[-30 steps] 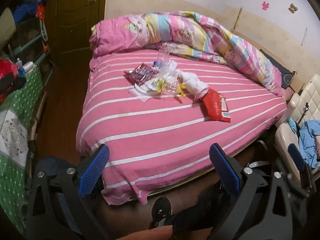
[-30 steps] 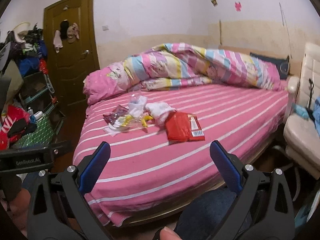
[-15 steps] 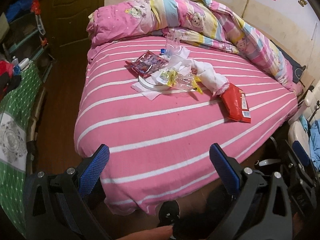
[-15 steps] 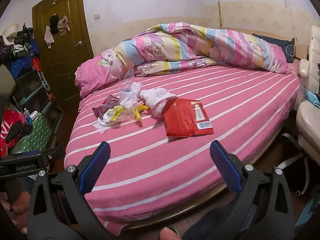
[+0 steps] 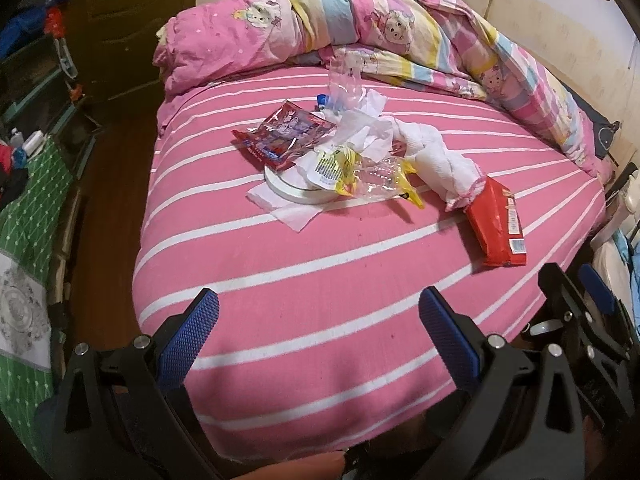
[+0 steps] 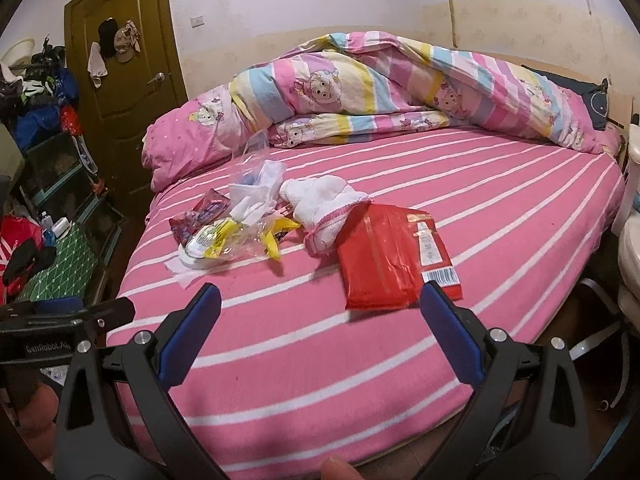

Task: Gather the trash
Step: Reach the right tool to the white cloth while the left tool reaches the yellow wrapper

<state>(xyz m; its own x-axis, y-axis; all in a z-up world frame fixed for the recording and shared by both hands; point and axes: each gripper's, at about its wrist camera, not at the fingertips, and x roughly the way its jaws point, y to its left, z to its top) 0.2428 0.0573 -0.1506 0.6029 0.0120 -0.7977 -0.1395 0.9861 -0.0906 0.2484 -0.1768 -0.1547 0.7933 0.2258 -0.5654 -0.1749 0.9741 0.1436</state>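
A heap of trash lies on the pink striped bed (image 5: 320, 280): a red snack packet (image 5: 498, 224) (image 6: 390, 256), a purple-red wrapper (image 5: 284, 136) (image 6: 200, 216), yellow and clear wrappers (image 5: 368, 172) (image 6: 240, 236), white tissues (image 5: 368, 128), a white round lid (image 5: 296, 188) and white socks (image 5: 440, 164) (image 6: 328, 204). My left gripper (image 5: 318, 316) is open and empty over the bed's near edge. My right gripper (image 6: 320, 312) is open and empty, just short of the red packet. It also shows in the left wrist view (image 5: 580, 300).
A rolled pink cartoon quilt (image 6: 380, 84) lies along the bed's far side. A brown door (image 6: 124, 76) and cluttered shelves (image 6: 44, 128) stand to the left, with a green-covered table (image 5: 28, 240). A white chair (image 6: 630, 240) stands at the right.
Both grippers have moved forward toward the bed, so the trash heap looks larger and nearer. Both stay open and empty.
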